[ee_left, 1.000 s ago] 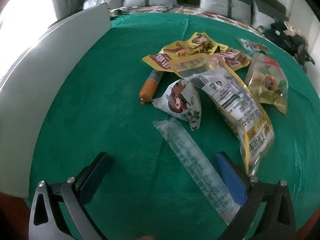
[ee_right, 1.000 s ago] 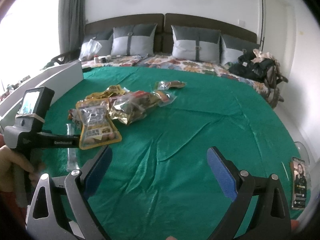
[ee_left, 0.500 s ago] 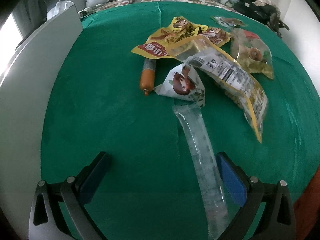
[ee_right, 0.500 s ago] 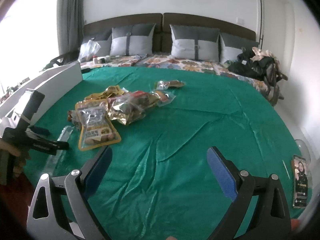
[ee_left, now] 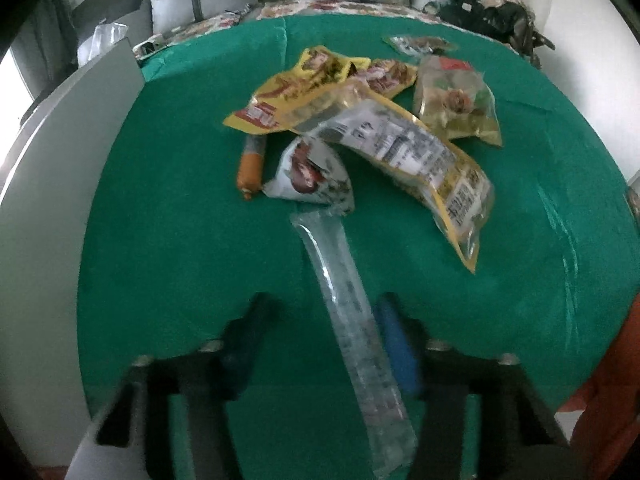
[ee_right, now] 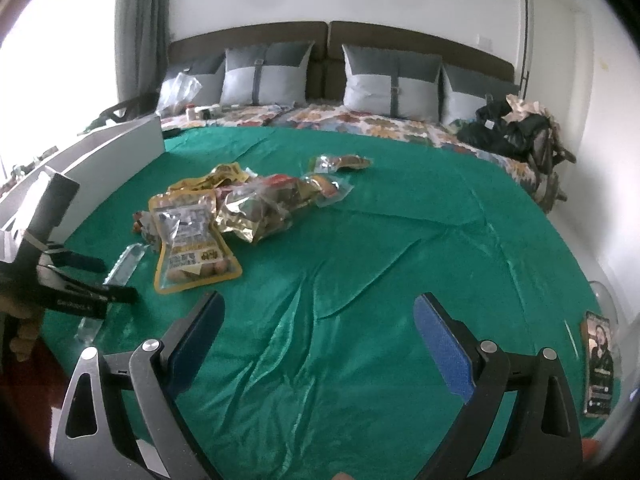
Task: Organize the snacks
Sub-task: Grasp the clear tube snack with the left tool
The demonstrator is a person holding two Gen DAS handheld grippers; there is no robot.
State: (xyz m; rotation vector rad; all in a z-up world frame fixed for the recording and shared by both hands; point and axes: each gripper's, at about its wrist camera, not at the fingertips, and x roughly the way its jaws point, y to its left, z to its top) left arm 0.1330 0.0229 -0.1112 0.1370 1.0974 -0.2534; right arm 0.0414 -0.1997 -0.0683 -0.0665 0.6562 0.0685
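A pile of snack packets lies on the green cloth (ee_left: 168,240). A long clear packet (ee_left: 352,332) runs toward me, with a white pouch (ee_left: 312,176), an orange sausage (ee_left: 251,166) and a big yellow-edged bag (ee_left: 416,152) behind it. My left gripper (ee_left: 324,340) straddles the clear packet's near end; its fingers are blurred and partly closed, with a gap left on the left side. The clear packet also shows in the right wrist view (ee_right: 120,270), beside the left gripper (ee_right: 96,280). My right gripper (ee_right: 320,336) is open and empty over bare cloth.
A white board or box wall (ee_left: 52,168) runs along the left edge of the cloth. A gold foil bag (ee_right: 256,212) and a small clear packet (ee_right: 340,162) lie further back. Pillows (ee_right: 264,74) and dark bags (ee_right: 516,128) sit behind. A card (ee_right: 598,364) lies at right.
My left gripper has moved over the clear packet's near end and its fingers have closed inward around it. The right gripper has stayed still and open.
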